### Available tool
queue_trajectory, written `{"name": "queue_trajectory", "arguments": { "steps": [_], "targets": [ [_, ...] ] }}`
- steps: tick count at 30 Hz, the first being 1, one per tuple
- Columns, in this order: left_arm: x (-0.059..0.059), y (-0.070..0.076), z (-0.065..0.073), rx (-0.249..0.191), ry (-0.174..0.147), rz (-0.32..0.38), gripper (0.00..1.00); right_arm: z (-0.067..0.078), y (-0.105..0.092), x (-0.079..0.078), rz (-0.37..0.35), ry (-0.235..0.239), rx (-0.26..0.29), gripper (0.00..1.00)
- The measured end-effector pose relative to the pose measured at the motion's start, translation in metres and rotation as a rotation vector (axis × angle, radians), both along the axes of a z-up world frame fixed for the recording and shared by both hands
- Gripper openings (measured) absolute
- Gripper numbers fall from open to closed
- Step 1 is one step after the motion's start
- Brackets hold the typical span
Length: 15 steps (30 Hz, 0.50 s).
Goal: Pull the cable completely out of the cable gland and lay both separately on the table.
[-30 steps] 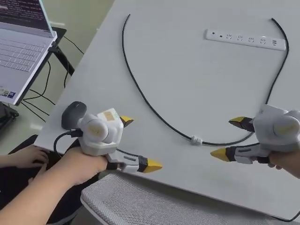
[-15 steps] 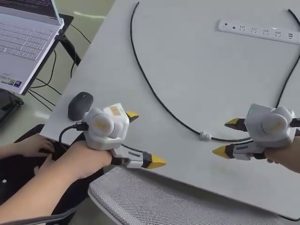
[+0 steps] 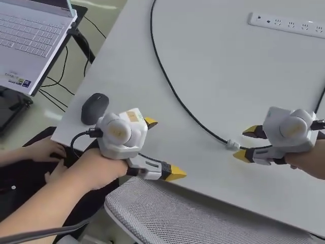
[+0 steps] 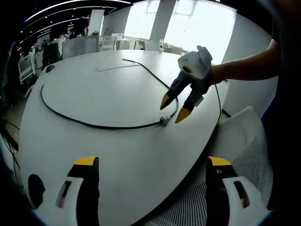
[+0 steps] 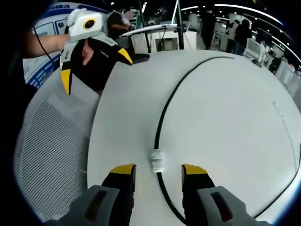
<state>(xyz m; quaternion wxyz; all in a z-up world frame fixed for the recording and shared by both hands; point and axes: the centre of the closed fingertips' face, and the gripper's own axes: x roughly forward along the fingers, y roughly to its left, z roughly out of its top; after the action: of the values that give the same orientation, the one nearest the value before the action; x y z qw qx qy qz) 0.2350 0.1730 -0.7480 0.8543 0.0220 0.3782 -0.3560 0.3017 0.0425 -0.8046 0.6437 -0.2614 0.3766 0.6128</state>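
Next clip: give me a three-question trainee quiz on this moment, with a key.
1. True or false: the small white cable gland is already off the thin black cable.
2. Which gripper is open with its tips close to the gland? A) left gripper B) right gripper
3. Fill in: the black oval mouse lies nearer the ____ gripper.
Key: 1 false; 2 B; 3 left.

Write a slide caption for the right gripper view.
Open right gripper poised at the white cable gland on its black cable.
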Motion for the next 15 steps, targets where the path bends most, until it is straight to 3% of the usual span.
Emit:
{"name": "queue_trajectory", "arguments": {
  "steps": [15],
  "targets": [
    [-0.0022, 0.0021, -0.0026, -0.009, 0.01, 0.004, 0.93, -0.0087, -0.0002, -0.0037, 0.036, 0.028, -0.035, 0.18]
  ]
}}
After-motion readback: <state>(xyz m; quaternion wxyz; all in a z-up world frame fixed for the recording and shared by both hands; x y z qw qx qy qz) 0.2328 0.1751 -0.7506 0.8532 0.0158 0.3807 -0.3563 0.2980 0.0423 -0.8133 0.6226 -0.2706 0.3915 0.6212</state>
